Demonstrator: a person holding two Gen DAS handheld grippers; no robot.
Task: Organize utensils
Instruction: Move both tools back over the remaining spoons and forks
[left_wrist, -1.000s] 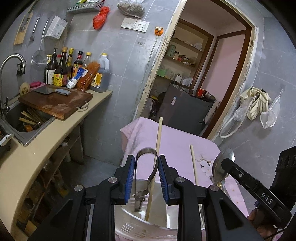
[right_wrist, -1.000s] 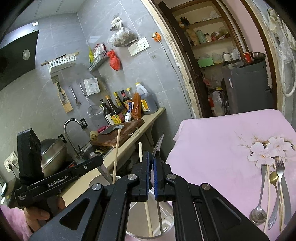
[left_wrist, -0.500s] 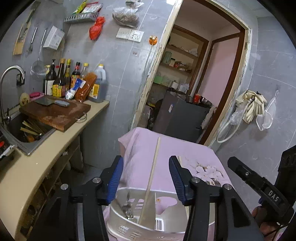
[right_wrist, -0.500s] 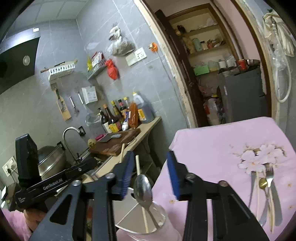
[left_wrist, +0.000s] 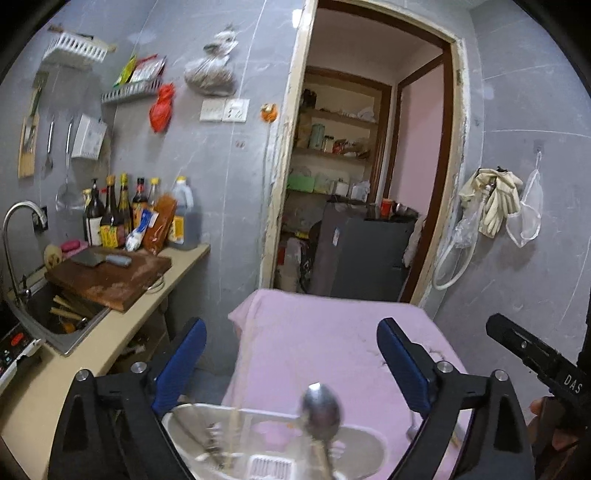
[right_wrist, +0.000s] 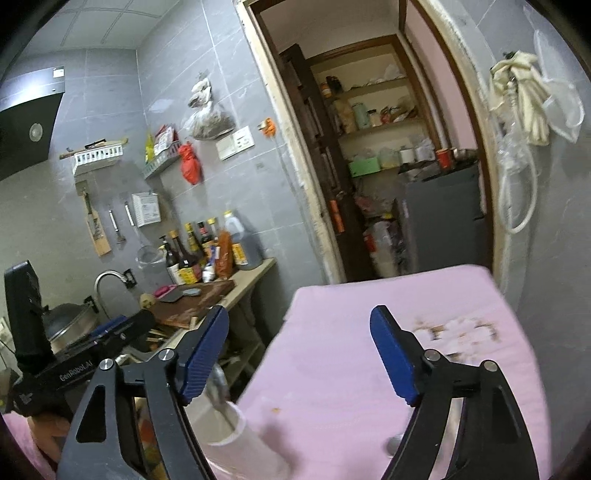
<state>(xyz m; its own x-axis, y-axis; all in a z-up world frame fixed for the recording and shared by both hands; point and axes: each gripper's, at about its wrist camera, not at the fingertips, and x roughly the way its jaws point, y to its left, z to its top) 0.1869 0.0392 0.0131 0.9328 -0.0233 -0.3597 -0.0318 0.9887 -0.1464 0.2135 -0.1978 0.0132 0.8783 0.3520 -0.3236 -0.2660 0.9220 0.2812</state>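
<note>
Both our tools have just been opening, nothing between their jaws: left tool (left_wrist: 291, 363) and right tool (right_wrist: 297, 354) gape above the holder (left_wrist: 273, 448). Its spoon (left_wrist: 320, 408) and chopstick (left_wrist: 234, 424) stand inside, on the pink-clothed bench (left_wrist: 325, 343).

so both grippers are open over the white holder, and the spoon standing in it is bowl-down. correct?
Not quite. The left wrist view shows the spoon standing bowl-up in the white holder, handle down. The rest holds: left gripper and right gripper have just been opening, nothing between their jaws.
</note>
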